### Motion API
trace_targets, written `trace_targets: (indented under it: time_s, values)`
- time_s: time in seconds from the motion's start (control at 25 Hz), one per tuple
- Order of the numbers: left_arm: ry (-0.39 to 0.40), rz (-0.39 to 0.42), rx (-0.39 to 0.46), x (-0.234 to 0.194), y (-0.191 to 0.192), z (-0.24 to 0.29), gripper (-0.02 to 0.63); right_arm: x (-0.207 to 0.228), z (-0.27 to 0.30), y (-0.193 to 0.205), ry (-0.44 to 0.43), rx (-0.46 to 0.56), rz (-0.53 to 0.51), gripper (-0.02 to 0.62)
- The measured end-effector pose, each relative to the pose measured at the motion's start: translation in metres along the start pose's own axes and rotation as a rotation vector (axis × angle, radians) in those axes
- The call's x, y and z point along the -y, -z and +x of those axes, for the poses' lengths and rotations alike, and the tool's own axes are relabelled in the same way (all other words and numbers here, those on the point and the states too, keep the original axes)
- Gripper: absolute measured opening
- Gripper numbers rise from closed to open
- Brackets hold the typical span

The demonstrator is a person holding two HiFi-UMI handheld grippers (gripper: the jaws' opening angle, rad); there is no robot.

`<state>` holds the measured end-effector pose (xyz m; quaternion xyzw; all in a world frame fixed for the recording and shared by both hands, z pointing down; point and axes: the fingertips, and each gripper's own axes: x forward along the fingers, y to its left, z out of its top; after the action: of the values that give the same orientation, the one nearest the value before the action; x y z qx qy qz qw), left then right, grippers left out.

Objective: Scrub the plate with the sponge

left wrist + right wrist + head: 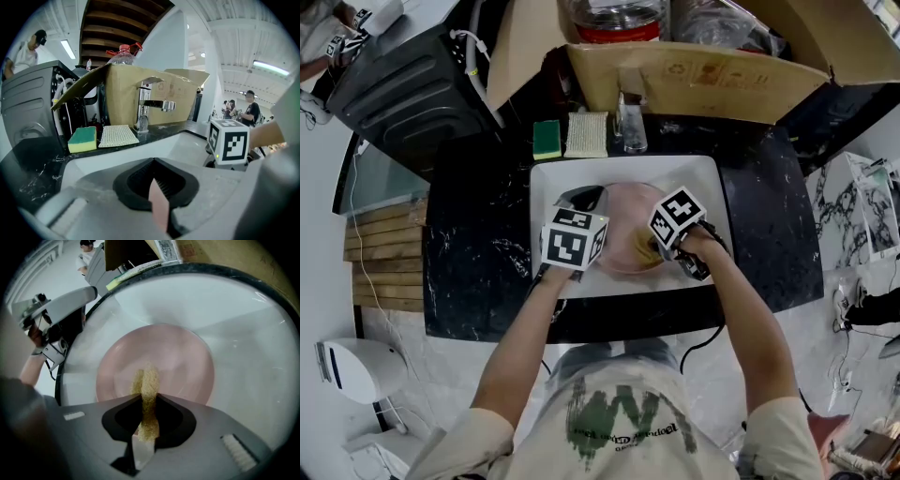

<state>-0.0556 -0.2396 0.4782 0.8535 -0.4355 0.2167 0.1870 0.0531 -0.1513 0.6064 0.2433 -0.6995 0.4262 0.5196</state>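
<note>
A pink plate [623, 214] sits in the middle of the white sink [705, 171], and the person leans over it with a tool in each hand. The left tool [157, 190] comes in from the sink's left side, its jaws pressed onto the plate's rim, so a thin pink edge shows between them. The right tool [147, 405] is over the sink's near right part, pinching a tan, coarse sponge [149, 383]. The sponge sticks out past the jaws over the near side of the plate; I can't tell if it presses down. Behind the sink, on the black marbled desk [478, 248], lie a green-and-yellow sponge [547, 139] and just beside it a pale mesh pad [587, 134]. The tap [630, 120] stands at the sink's back edge, with a cardboard box [703, 82] behind that.
</note>
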Motion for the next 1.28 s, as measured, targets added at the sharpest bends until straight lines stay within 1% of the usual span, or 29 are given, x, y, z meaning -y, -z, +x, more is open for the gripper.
trace_targets:
  time_s: [0.2, 0.6, 0.76, 1.0, 1.28]
  values:
    - [-0.008, -0.007, -0.006, 0.002, -0.001, 0.006, -0.003, 0.016, -0.006, 0.001, 0.017, -0.004, 0.002, 0.063]
    - [-0.025, -0.016, -0.011, -0.004, -0.006, 0.016, -0.003, 0.046, -0.013, -0.009, 0.102, 0.007, -0.009, 0.063]
    - [-0.031, -0.023, -0.015, -0.009, -0.005, 0.019, -0.003, 0.052, -0.011, -0.013, 0.116, 0.013, -0.009, 0.063]
    - [-0.034, -0.029, -0.023, -0.014, -0.004, 0.021, -0.003, 0.063, -0.012, -0.024, 0.168, 0.050, -0.006, 0.063]
    - [-0.020, -0.014, -0.032, -0.016, -0.005, 0.017, -0.003, 0.065, -0.014, -0.032, 0.187, 0.122, 0.034, 0.063]
